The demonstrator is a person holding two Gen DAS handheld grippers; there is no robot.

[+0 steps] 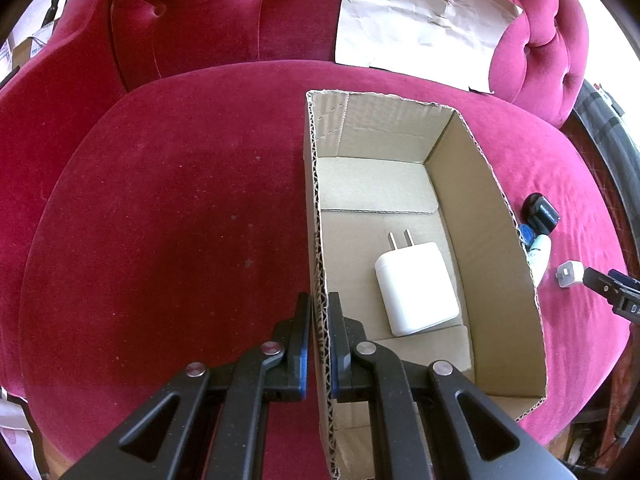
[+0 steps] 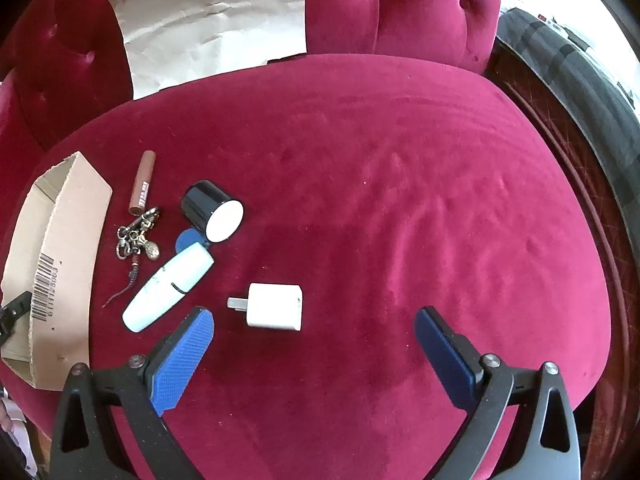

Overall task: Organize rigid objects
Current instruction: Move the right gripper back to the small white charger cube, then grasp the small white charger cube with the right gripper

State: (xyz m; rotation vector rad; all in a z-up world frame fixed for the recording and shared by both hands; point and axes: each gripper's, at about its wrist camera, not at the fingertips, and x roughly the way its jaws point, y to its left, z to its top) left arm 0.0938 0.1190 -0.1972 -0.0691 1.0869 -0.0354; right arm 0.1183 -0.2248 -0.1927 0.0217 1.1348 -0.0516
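You are clamping the left gripper (image 1: 319, 320) on the cardboard box (image 1: 492, 200) wall to steady it; your right gripper (image 2: 314, 322) is hovering spread above the small white charger (image 2: 276, 306).

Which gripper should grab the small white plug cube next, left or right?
Right. The right gripper is open just short of the small white plug cube; the left gripper is clamped on the brown cardboard box wall.

Left wrist view looks steeply down from close above the box (image 1: 400, 184) wall. Right wrist view looks down on the seat (image 2: 380, 200) beside it; the 2 share box, small charger (image 2: 274, 306), seat
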